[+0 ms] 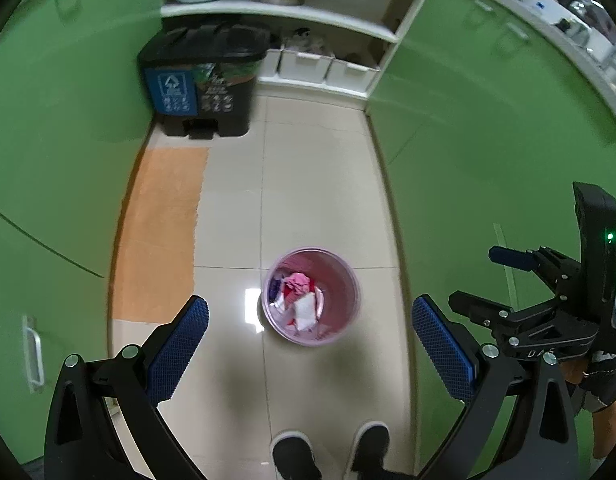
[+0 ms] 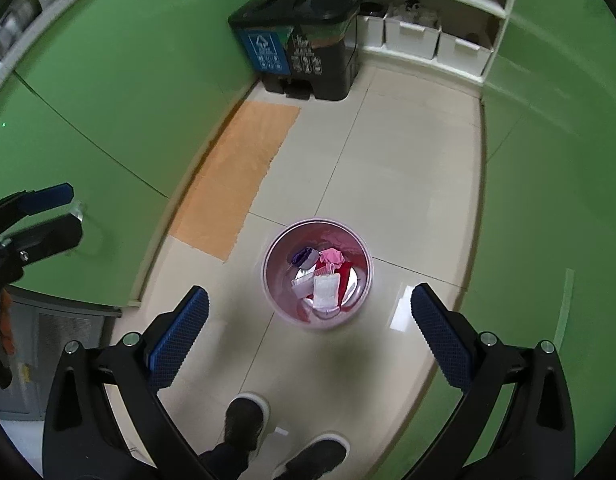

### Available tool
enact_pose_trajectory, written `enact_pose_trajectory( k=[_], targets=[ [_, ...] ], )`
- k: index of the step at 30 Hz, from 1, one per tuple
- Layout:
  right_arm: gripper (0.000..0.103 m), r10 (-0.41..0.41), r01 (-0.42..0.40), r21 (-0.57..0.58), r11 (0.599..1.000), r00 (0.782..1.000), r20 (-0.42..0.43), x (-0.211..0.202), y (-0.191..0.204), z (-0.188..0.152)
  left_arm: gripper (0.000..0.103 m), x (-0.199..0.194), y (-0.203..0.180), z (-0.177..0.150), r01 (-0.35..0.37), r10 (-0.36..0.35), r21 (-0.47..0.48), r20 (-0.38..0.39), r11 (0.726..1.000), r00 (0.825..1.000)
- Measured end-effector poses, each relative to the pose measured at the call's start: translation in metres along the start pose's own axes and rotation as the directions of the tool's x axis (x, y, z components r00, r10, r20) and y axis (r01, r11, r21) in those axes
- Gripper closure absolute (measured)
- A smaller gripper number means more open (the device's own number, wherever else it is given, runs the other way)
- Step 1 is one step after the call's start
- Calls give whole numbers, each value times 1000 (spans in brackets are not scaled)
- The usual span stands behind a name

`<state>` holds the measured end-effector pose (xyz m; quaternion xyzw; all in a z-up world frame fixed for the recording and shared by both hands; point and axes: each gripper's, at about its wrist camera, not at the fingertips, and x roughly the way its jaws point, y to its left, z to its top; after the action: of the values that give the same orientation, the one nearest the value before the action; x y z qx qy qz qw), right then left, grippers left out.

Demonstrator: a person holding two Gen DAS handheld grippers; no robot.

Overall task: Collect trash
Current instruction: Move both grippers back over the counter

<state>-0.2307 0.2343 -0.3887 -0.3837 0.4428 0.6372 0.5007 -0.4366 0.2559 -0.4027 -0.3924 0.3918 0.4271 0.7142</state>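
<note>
A small pink wastebasket (image 1: 348, 300) stands on the tiled floor, and it also shows in the right wrist view (image 2: 276, 280). It holds crumpled pink, white and purple trash (image 1: 298, 296) (image 2: 322, 276). My left gripper (image 1: 308, 332) is open and empty, held high above the basket. My right gripper (image 2: 308, 320) is open and empty too, also above the basket. The right gripper also shows at the right edge of the left wrist view (image 1: 484, 280). The left gripper shows at the left edge of the right wrist view (image 2: 68, 216).
A black two-compartment pedal bin (image 1: 204, 80) (image 2: 304, 40) with a blue recycling label stands against the far wall. An orange mat (image 1: 160, 232) (image 2: 236, 176) lies along the left. Green cabinets (image 1: 488, 140) line both sides. White storage boxes (image 1: 328, 66) sit under shelves. The person's shoes (image 1: 332, 452) are below.
</note>
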Motion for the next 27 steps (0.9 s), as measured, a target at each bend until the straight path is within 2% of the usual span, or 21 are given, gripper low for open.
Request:
enact_pose_trajectory(
  k=[3,9,11,12,16,22,25,27],
  targets=[
    [4,-3,2,34,999,1000,14,-59,0,-1,6,-51,-27,10,0,0,35,-4,999,1000],
    [4,-25,17,121,993,998,65,-218,-1,-9,6,-161,-88,35,-8,9,111,-6,994,1000],
    [4,-35,23,150,988,996,80,-258,-2,-13,6,-192,-106,42,-2,2,129,-4,992,1000],
    [4,-46,28,170,985,994,99,-289,-4,-18,6,-214,-120,47,-2,1,145,4,989,1000],
    [3,-91,51,236,971,982,163,-367,-13,-37,6,-270,-163,57,16,-25,212,38,977,999],
    [3,-215,106,376,921,941,260,-453,-40,-85,6,-314,-226,60,63,-96,338,81,939,992],
    [3,-286,130,468,874,916,281,-482,-61,-119,6,-318,-257,60,101,-143,406,76,908,987],
    [3,-317,137,513,847,905,282,-496,-71,-137,6,-320,-284,59,138,-188,461,64,877,980]
  ],
)
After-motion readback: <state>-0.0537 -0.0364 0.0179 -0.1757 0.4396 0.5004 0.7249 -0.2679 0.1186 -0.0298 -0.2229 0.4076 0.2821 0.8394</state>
